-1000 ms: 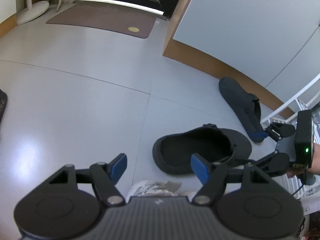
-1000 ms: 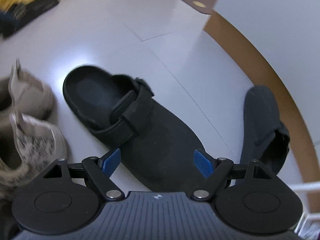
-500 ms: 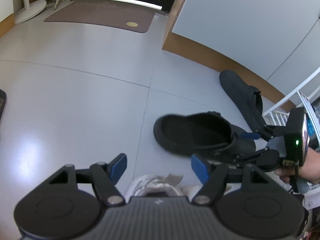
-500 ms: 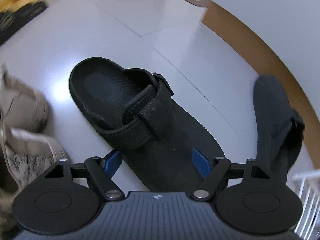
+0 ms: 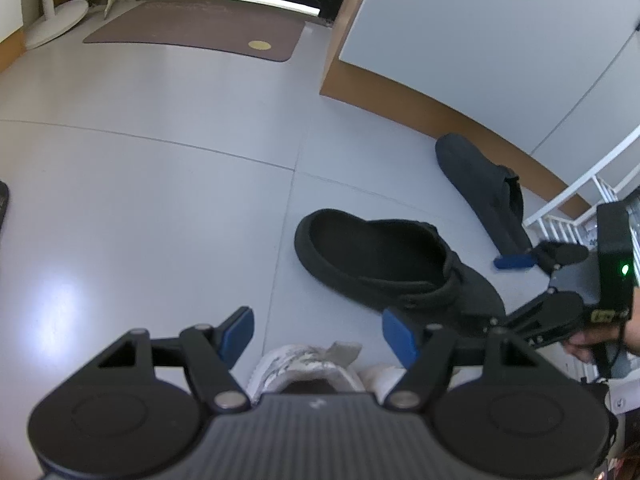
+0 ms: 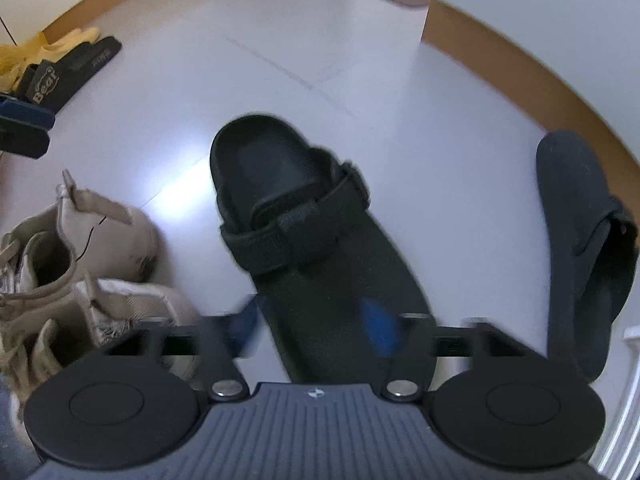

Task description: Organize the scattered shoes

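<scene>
Right gripper (image 6: 316, 328): jaws opening, blue pads blurred low centre of the right wrist view, straddling the toe end of the black strap sandal (image 6: 304, 240). Pads look clear of it now, so released, not grasping. The sandal sits flat on the grey floor (image 6: 200, 80), centre frame, heel cup toward the top.

Left gripper (image 5: 316, 332): fingers parted, nothing between them, hanging above a beige sneaker (image 5: 308, 364) at the bottom centre of the left wrist view.

Handling, as a judgement: the sandal looks light, with a stiff moulded sole and a soft fabric strap; matte, so not slippery, not fragile. Best hold is across the sole edges at midfoot or on the heel rim; the strap would flex and let it swing.

Its mate, a second black sandal (image 6: 580, 240), lies on its side at the right of the frame, next to the brown skirting, apart from the first.

Only the right wrist view shows both beige sneakers (image 6: 80, 280) at lower left and slippers in the upper left corner. Only the left wrist view shows the doormat (image 5: 192, 32) at top and a white rack (image 5: 580, 208) at the right edge.
</scene>
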Available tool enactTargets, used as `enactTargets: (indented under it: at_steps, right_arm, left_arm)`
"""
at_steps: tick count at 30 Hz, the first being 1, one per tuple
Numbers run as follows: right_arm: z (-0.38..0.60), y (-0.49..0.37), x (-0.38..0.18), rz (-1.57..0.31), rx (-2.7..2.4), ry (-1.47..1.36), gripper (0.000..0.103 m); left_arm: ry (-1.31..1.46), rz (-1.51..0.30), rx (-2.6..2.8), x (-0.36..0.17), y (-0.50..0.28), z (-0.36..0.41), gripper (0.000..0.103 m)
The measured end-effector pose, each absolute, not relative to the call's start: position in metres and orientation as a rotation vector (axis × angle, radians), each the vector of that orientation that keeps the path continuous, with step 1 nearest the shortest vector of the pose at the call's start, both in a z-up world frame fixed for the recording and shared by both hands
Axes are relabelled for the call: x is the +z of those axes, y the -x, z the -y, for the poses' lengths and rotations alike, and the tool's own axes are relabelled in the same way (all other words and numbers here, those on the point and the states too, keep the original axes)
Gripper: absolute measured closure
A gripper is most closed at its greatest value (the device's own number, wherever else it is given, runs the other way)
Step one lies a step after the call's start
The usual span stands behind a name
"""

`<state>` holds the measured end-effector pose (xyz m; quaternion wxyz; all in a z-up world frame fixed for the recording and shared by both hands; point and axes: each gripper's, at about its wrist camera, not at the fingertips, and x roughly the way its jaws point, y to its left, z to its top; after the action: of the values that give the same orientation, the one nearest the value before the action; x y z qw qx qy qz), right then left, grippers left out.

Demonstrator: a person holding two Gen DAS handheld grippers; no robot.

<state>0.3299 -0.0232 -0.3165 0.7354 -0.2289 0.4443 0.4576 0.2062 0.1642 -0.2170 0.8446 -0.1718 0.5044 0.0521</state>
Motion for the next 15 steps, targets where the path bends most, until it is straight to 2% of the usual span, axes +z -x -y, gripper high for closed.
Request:
enactTargets:
  at_steps: [7, 9, 12, 15]
  right_arm:
    - [0.005, -0.326, -0.331, -0.863, 1.039, 0.612, 0.000]
    - [0.002, -0.330, -0.335, -0.877, 1.049, 0.601, 0.000]
    - [0.002, -0.345, -0.352, -1.019, 1.005, 0.508, 0.000]
    - [0.010, -0.343, -0.350, -1.033, 0.938, 0.410, 0.000]
  left_arm:
    - [0.374, -1.066, 0.114, -0.219, -0.203, -0.164, 0.030]
    - [0.378, -1.068, 0.111, -0.218, -0.201, -0.164, 0.030]
    - [0.390, -1.073, 0.101, -0.219, -0.200, -0.163, 0.030]
    - [0.388, -1.066, 0.101, -0.218, -0.198, -0.162, 0.030]
